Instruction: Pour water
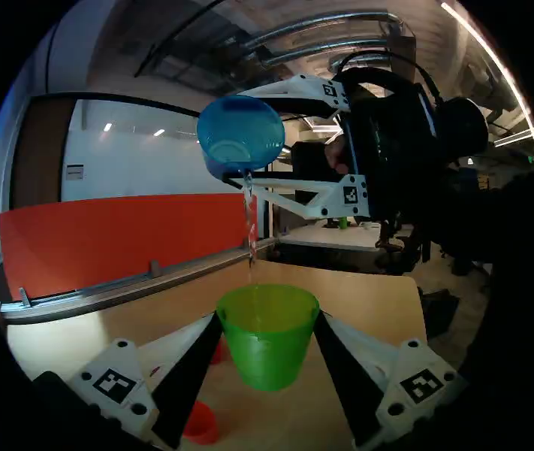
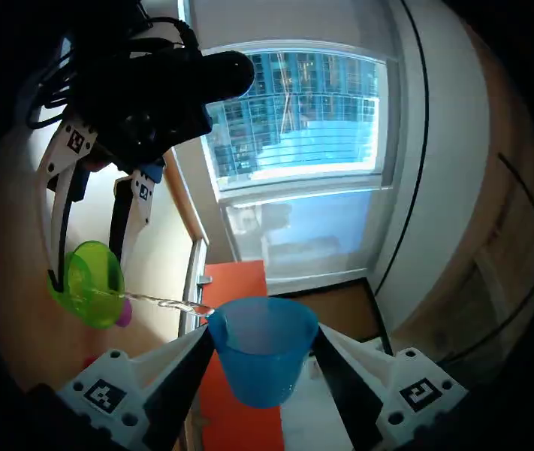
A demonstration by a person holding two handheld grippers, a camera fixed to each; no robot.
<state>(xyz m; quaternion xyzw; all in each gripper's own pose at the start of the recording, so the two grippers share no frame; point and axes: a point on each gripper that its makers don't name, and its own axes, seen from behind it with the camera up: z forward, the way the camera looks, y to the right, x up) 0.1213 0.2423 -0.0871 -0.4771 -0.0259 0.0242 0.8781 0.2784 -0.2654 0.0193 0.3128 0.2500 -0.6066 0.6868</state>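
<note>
Risk first. Your left gripper (image 1: 268,325) pinches the translucent green plastic cup (image 1: 267,342) between both fingers, jaws spread only to cup width, cup upright. I can't tell if it rests on the light wooden tabletop (image 1: 372,301) or hangs just above it.

The thin water stream (image 1: 250,225) enters close to the green cup's far rim, not the centre. My read: pull that cup toward you, or tip the pourer harder, and the stream overshoots onto the table. A small red round piece (image 1: 203,422) lies on the table beside your left finger, clear of the pour.

Farther out, your right gripper (image 2: 263,334) grips the translucent blue plastic cup (image 2: 261,353), with a finger touching each side of its wall. The cup is tipped, lip down toward the green one. It sits well above the green rim, so the fall is long and wrist shake would likely scatter it. Fill level isn't readable in either cup.
</note>
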